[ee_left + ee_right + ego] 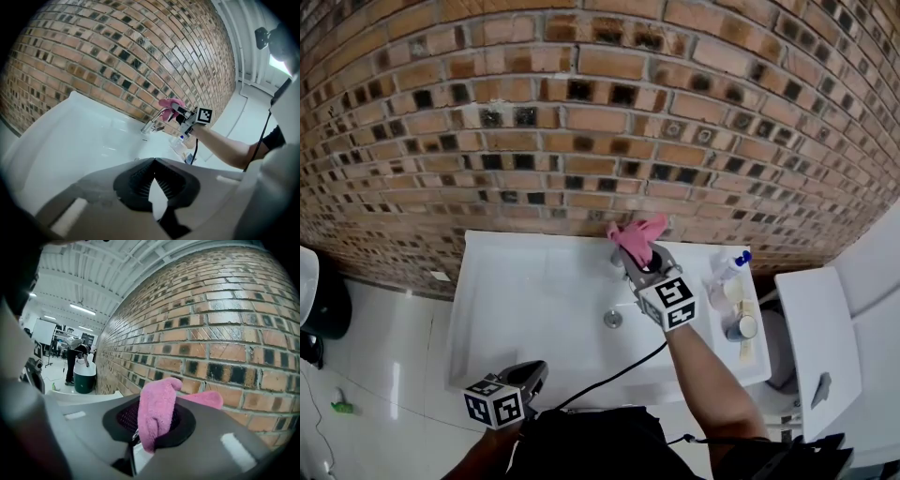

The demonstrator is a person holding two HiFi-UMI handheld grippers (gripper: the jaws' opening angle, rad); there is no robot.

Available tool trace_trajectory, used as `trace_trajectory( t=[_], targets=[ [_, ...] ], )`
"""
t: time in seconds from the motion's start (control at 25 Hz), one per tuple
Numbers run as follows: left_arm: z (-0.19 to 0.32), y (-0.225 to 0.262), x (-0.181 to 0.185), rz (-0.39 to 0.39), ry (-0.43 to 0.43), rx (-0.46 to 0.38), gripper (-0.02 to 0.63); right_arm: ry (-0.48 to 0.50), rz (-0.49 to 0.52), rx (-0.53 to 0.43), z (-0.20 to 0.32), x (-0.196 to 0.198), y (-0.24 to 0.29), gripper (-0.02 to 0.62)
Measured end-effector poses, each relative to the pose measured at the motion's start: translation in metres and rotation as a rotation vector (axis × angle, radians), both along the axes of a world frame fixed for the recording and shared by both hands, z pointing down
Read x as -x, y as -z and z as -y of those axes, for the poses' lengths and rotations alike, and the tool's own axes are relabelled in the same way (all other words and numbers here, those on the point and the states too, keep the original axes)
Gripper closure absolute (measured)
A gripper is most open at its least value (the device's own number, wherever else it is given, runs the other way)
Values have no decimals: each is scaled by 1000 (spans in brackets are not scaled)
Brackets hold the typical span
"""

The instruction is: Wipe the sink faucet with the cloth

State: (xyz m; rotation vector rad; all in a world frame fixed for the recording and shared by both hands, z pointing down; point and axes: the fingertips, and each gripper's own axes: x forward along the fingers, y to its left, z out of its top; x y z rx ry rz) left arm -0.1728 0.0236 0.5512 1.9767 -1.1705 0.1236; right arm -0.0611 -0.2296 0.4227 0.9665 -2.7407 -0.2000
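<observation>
Rough red-brown brick wall (581, 112) fills the whole back. Over on the right edge of my white counter (487, 356) there's a clear plastic spray bottle with a blue cap (729, 269), and a small round metal tin (742, 328) just beside it.

Head view steeply down on sink (516, 300); gripper views low, sharing the brick wall (243, 333).

Sink top (516, 281): white, rect., back edge against brick wall (581, 112). Basin w/ drain (613, 319) approx. ctr. Faucet (152, 123) at mid back edge. Right edge strip, back to front: spray bottle (727, 274); pale round container (734, 292) just beside it; dark round container (742, 327) nearer front-right corner.
</observation>
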Motion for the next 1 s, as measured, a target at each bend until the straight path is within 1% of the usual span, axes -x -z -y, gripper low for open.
trace_trajectory(
  t=[0.16,0.32,0.44,0.56,0.68,1.0],
  targets=[
    [1,1,1,-4,-1,-10,601,-2,24,28,-12,-5,-8,541],
    [1,1,2,-12,-2,-14,601,-8,77,81,-26,-7,-15,541],
    [0,0,1,-16,-8,-15,601,-14,71,134,-36,-7,-27,541],
    [0,1,1,-16,-15,-22,601,-16,69,208,-46,-9,-45,541],
    [1,4,5,-16,-12,-33,601,-26,87,274,-51,-10,-61,541],
    [-2,4,10,-27,0,-46,601,-52,96,366,-56,-9,-86,541]
  ],
)
